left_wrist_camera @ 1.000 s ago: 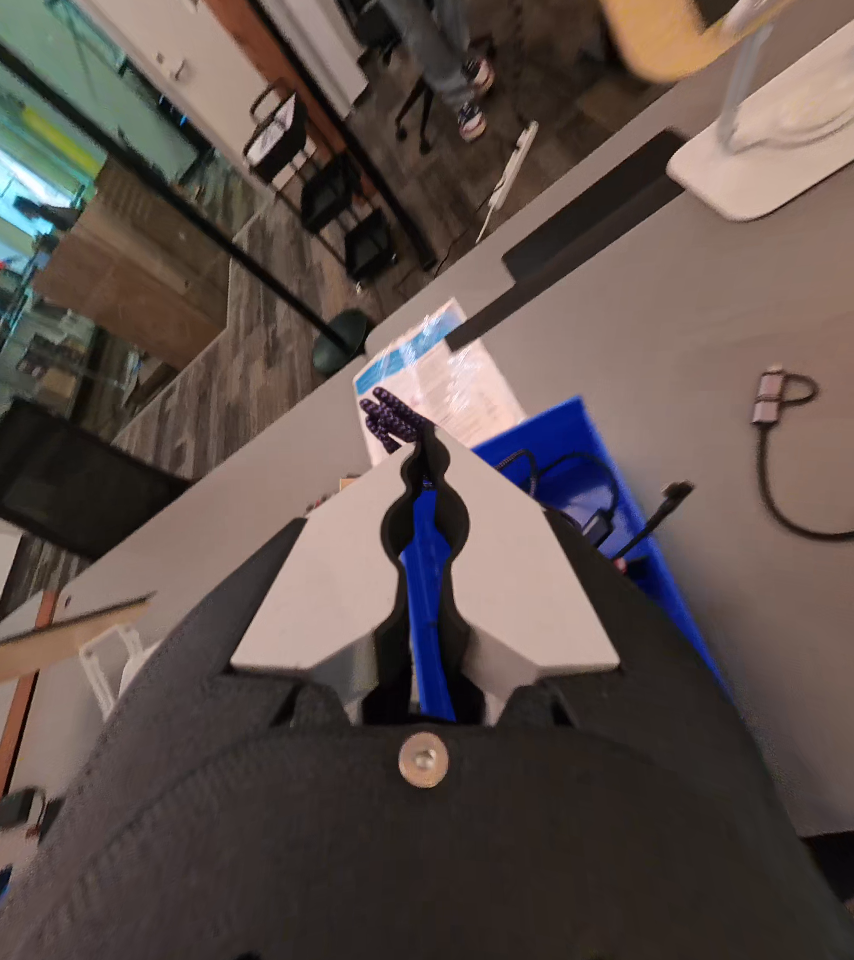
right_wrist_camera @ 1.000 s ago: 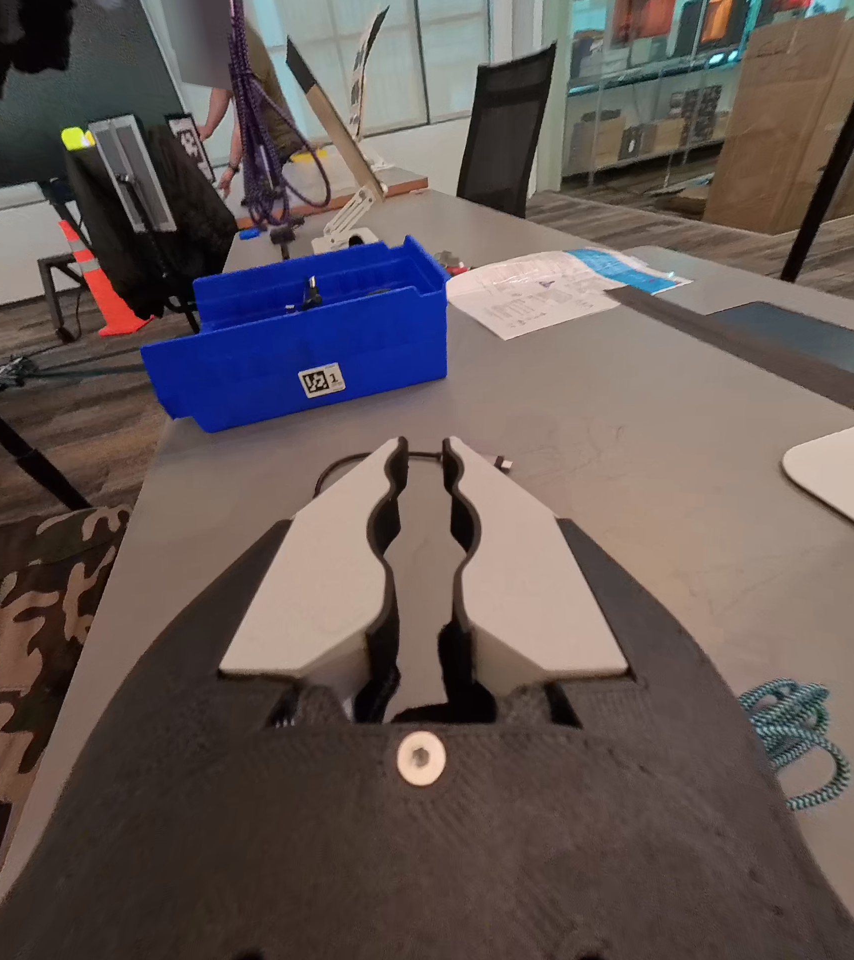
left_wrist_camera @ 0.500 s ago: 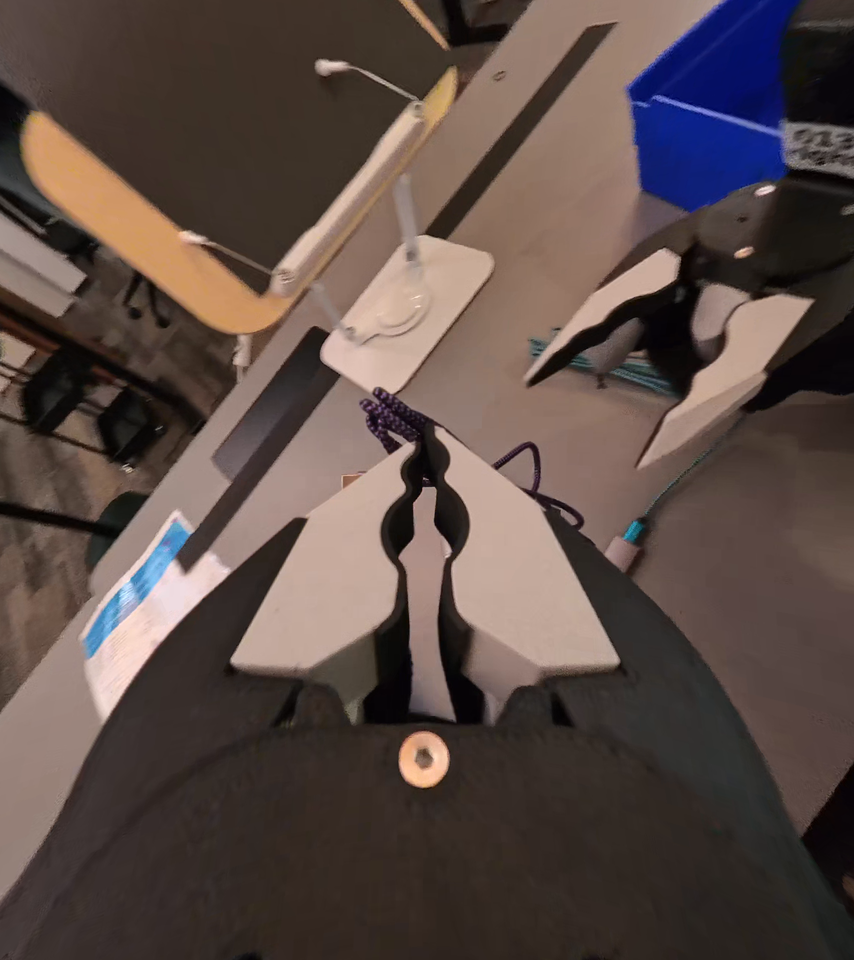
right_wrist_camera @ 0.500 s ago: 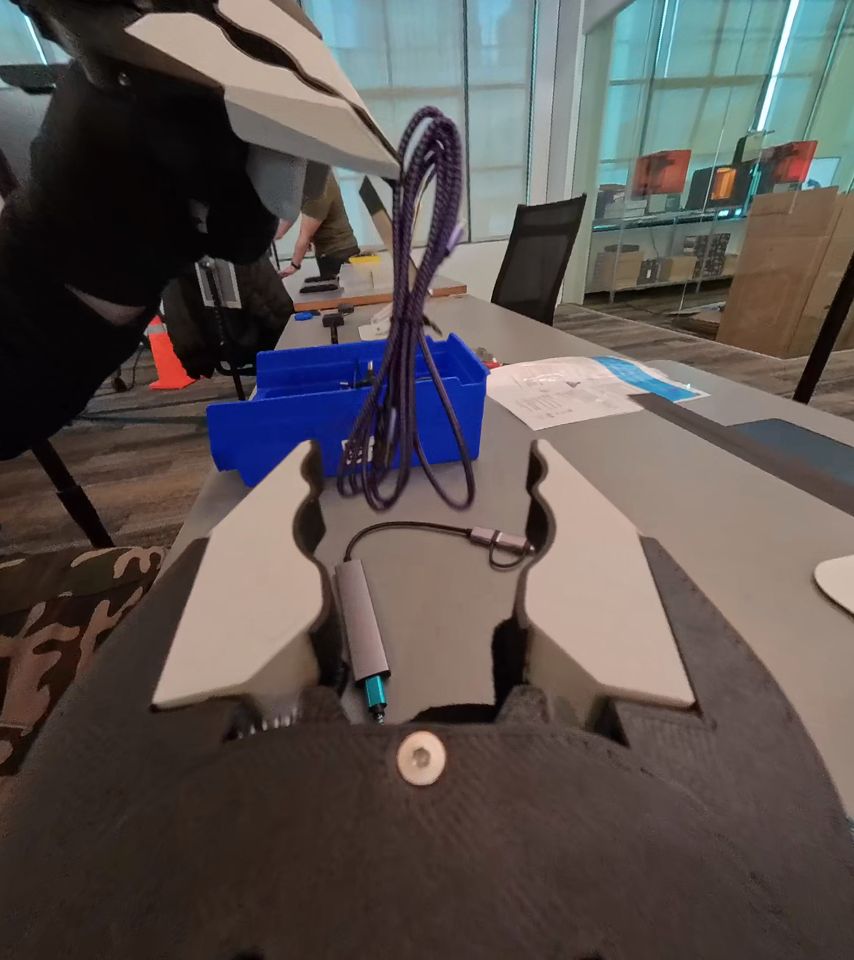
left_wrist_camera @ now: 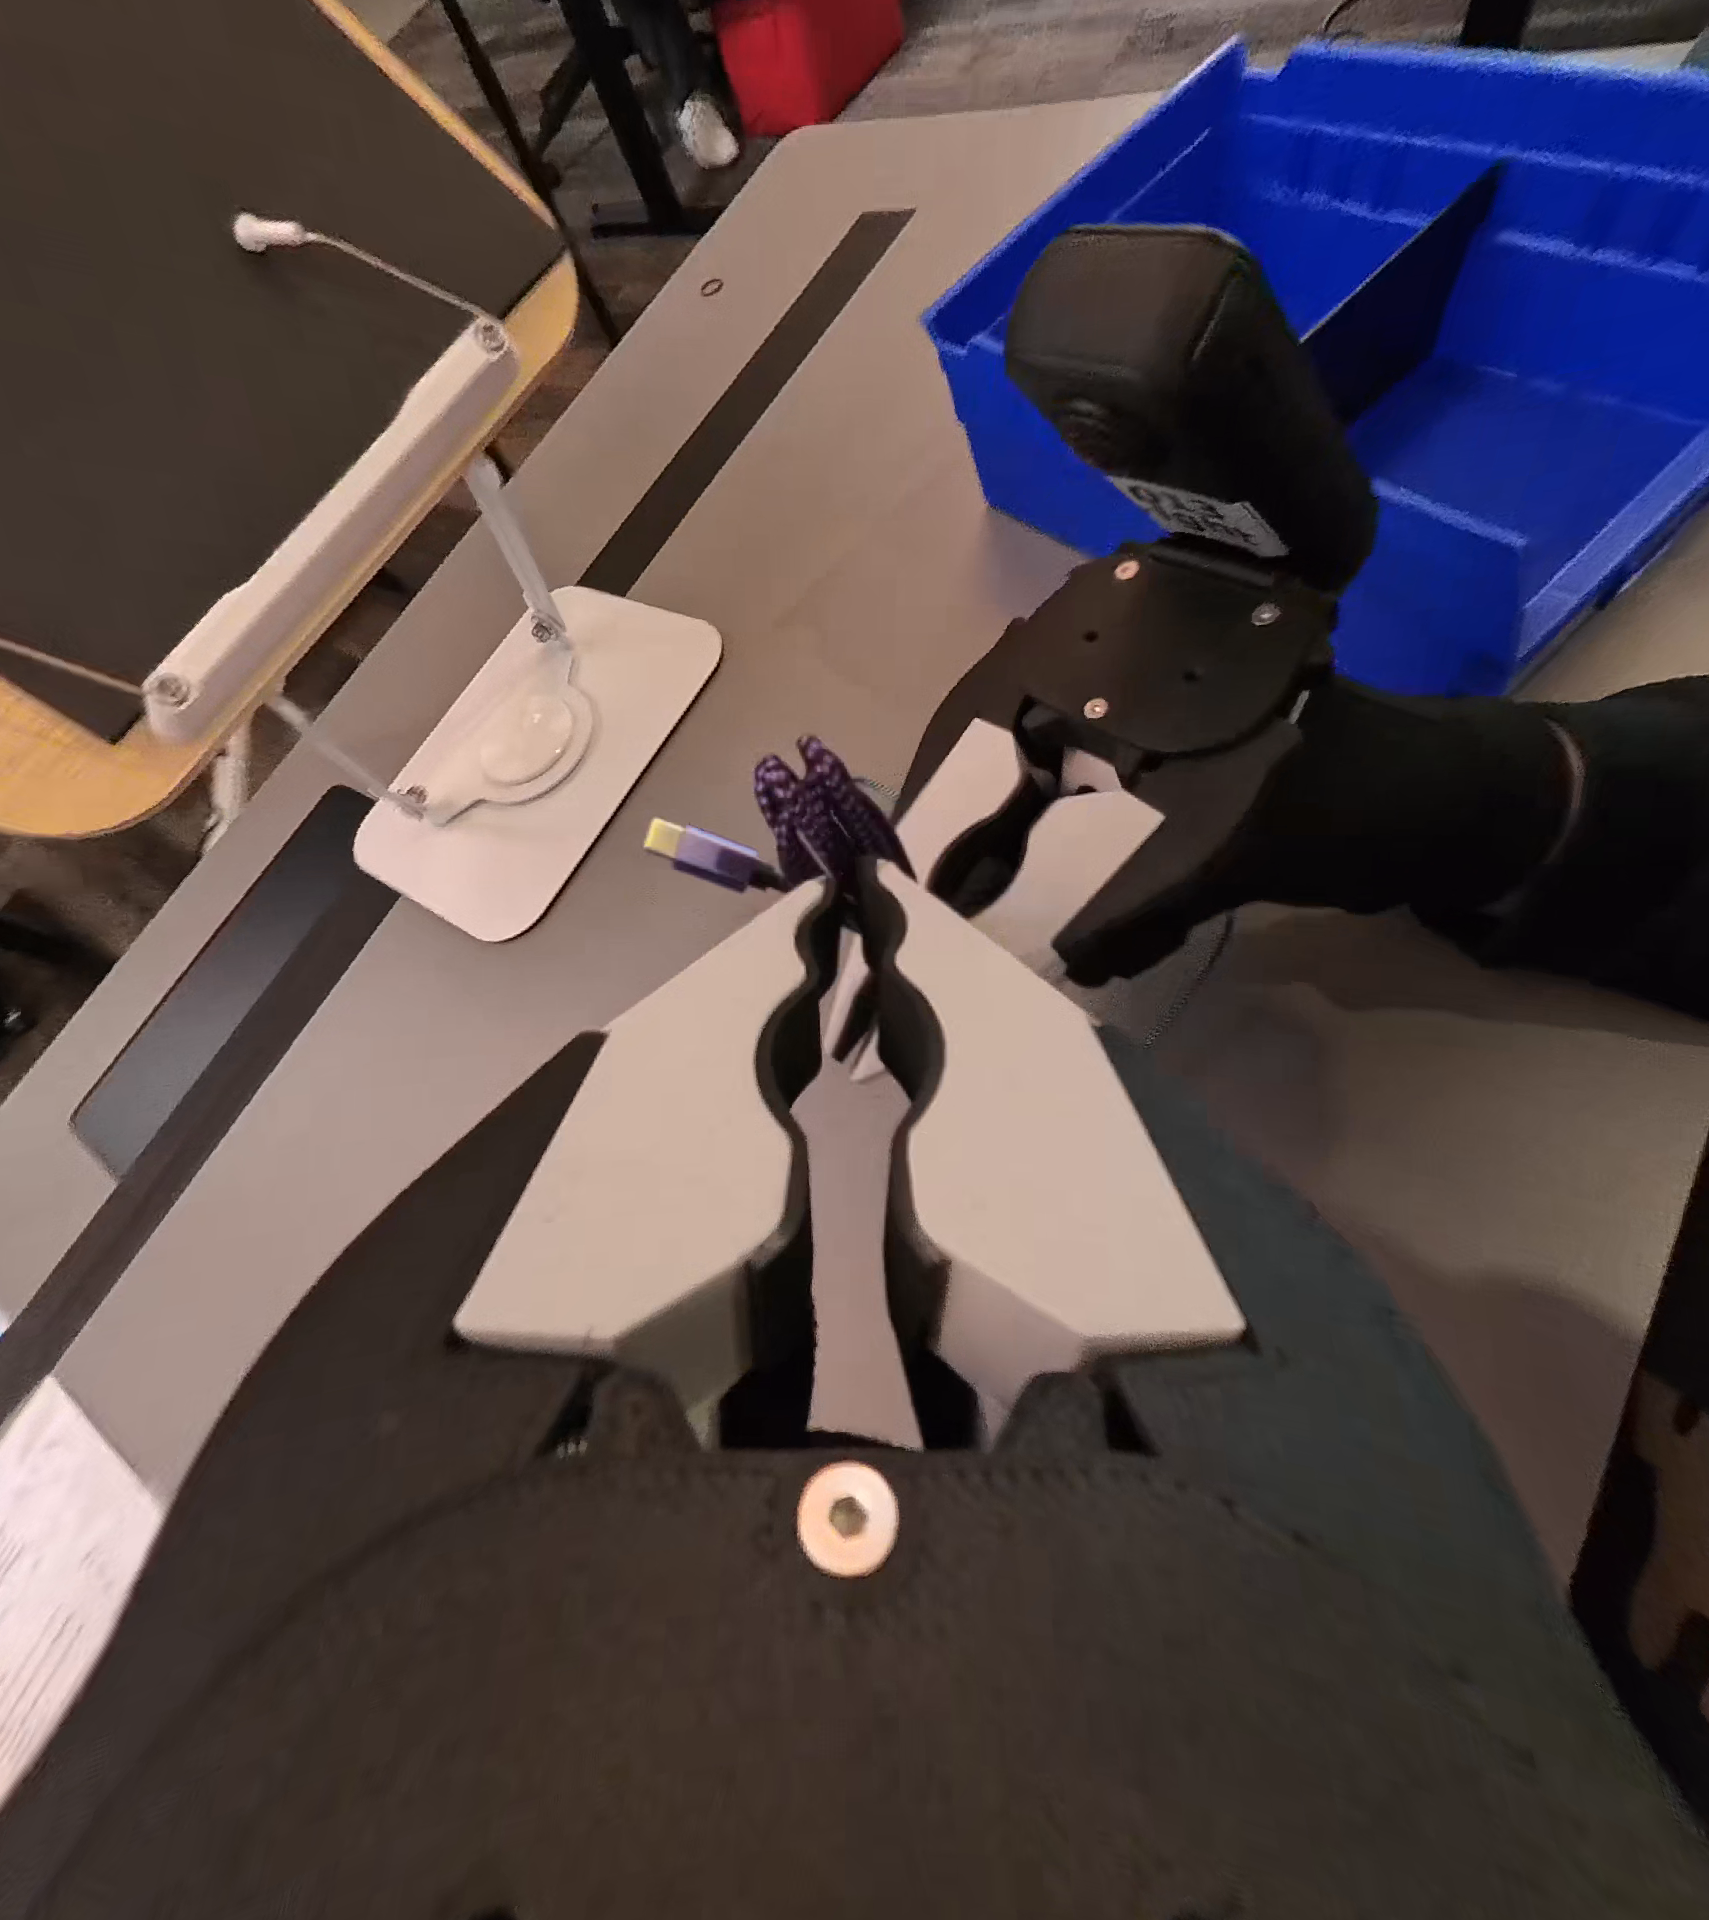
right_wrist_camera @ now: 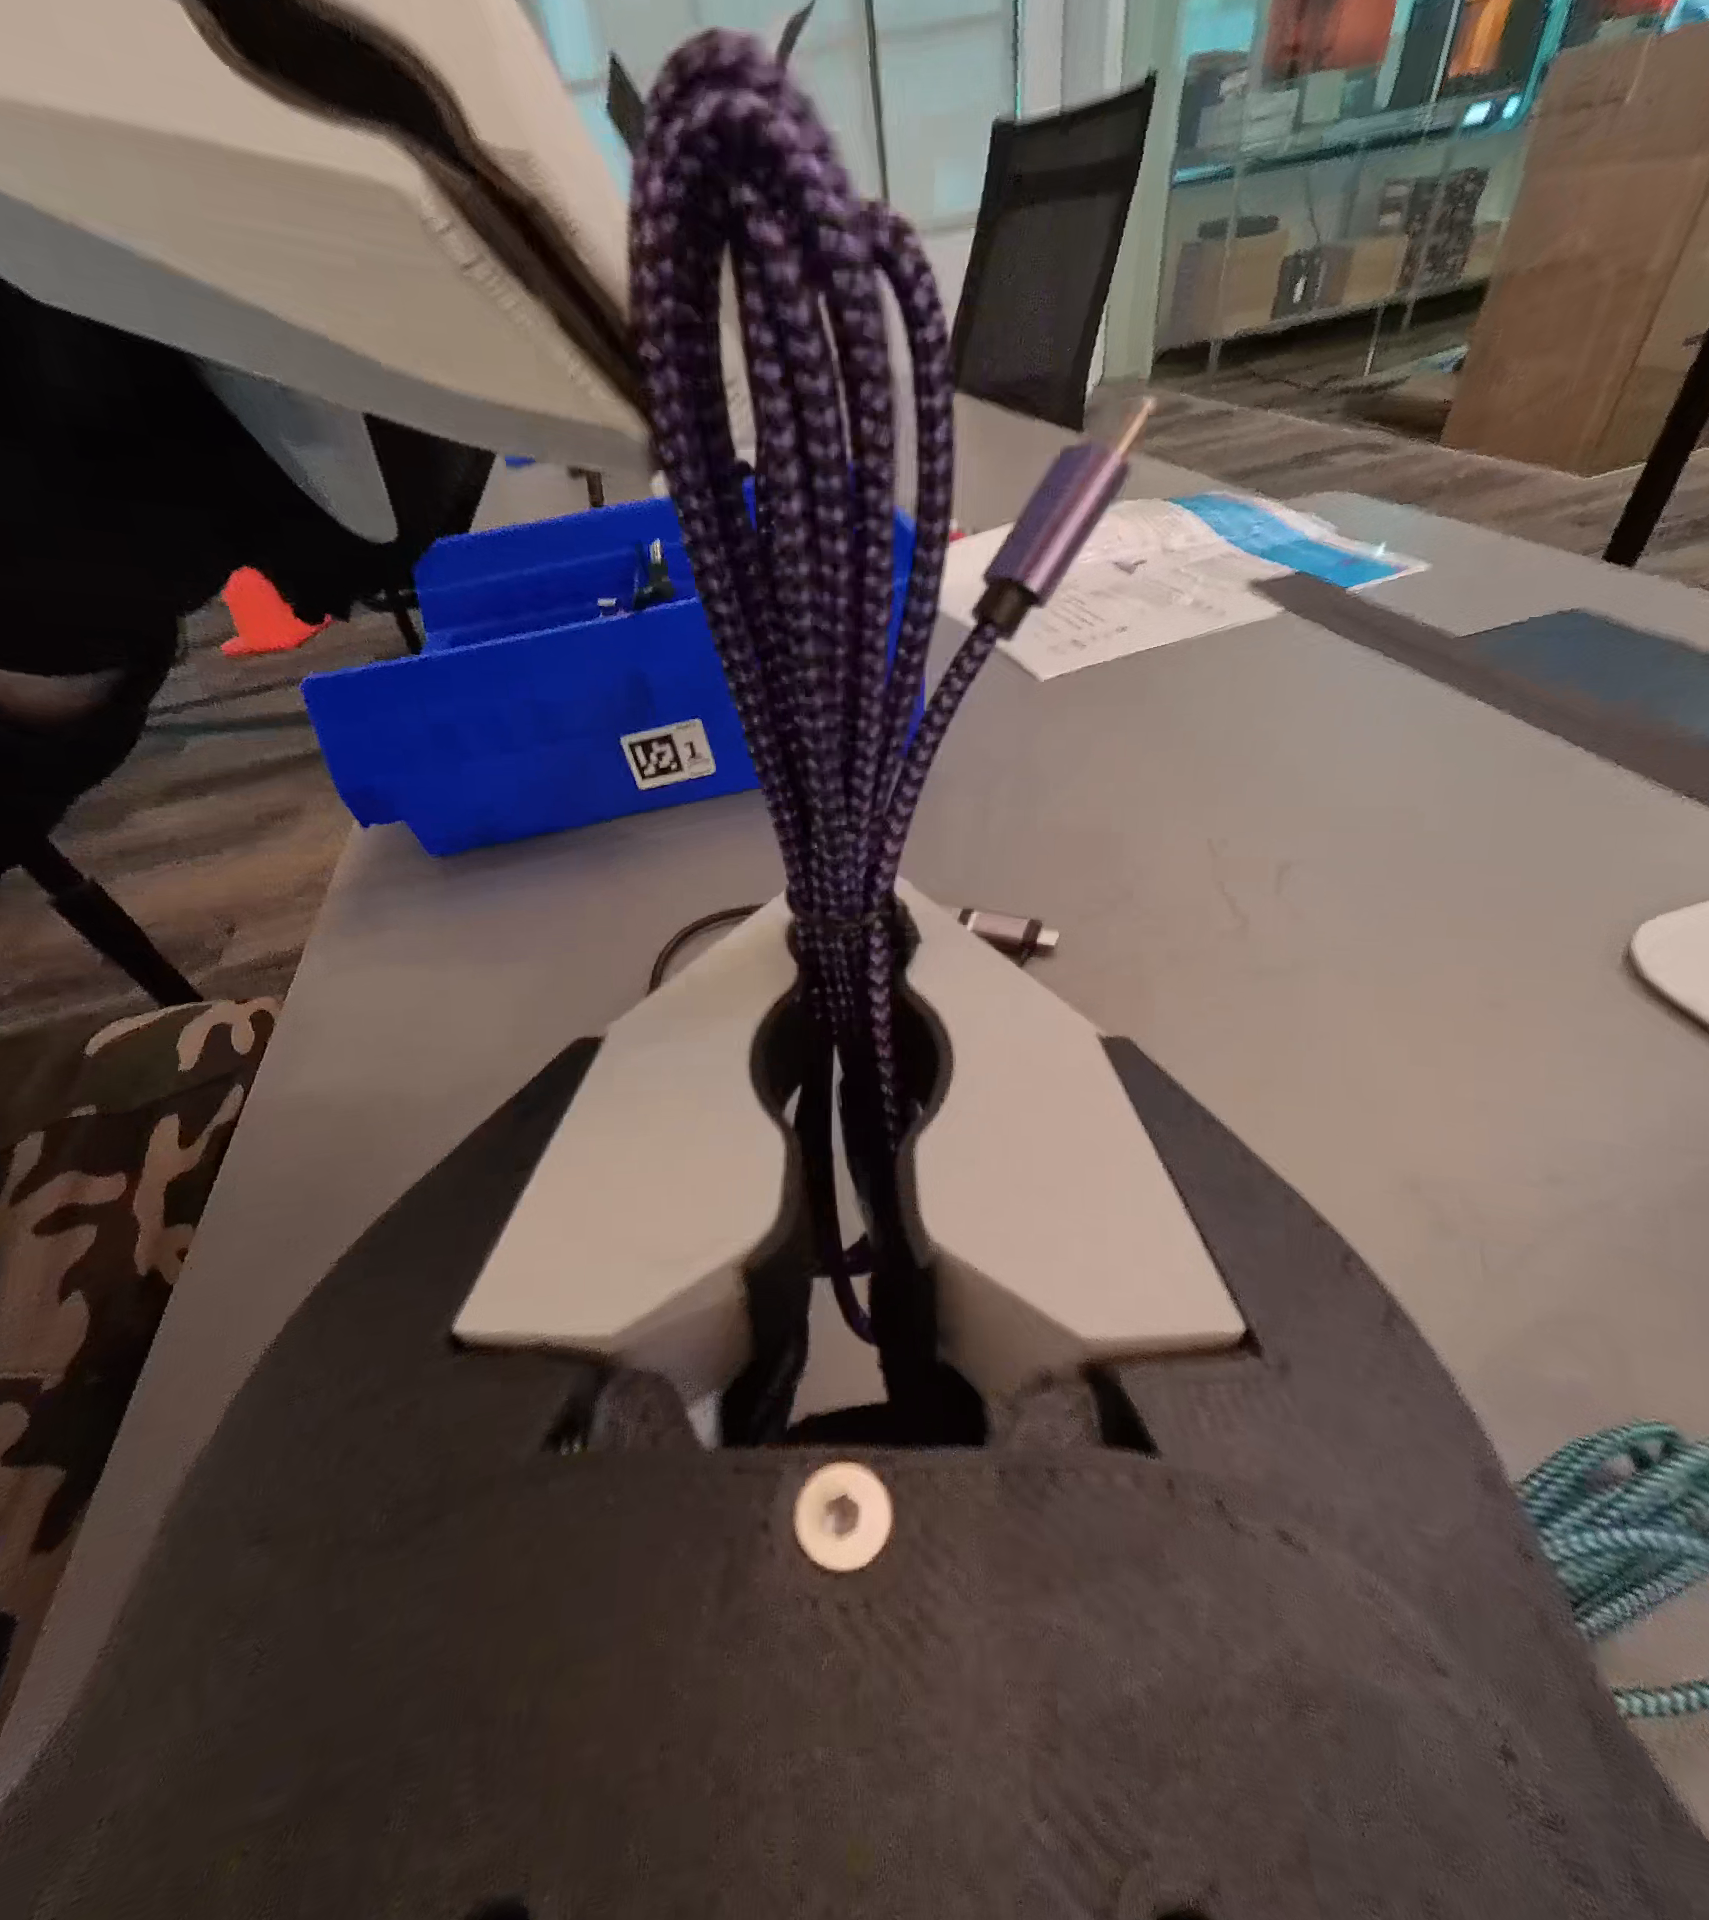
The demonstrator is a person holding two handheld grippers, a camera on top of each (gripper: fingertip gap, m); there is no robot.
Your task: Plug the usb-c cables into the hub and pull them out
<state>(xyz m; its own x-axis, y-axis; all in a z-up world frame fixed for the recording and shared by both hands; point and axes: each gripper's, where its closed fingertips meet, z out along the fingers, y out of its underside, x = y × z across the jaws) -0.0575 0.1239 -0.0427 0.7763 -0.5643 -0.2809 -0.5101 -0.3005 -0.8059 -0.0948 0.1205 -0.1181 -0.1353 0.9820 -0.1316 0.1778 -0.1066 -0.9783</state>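
Both grippers, left (left_wrist_camera: pixel 855 904) and right (right_wrist_camera: pixel 845 925), clamp purple cable (right_wrist_camera: pixel 808 499), lower loops hidden between fingers.

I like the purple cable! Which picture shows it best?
The right wrist view: the purple braided cable hangs in full loops with its plug showing. The left wrist view shows only its top bend and a plug.

A bundled purple braided cable (right_wrist_camera: pixel 798 540) hangs upright above the desk (right_wrist_camera: pixel 1297 883) — one metallic plug (right_wrist_camera: pixel 1063 520) jutting free — while a teal braided cable (right_wrist_camera: pixel 1660 1538) lies coiled nearby.
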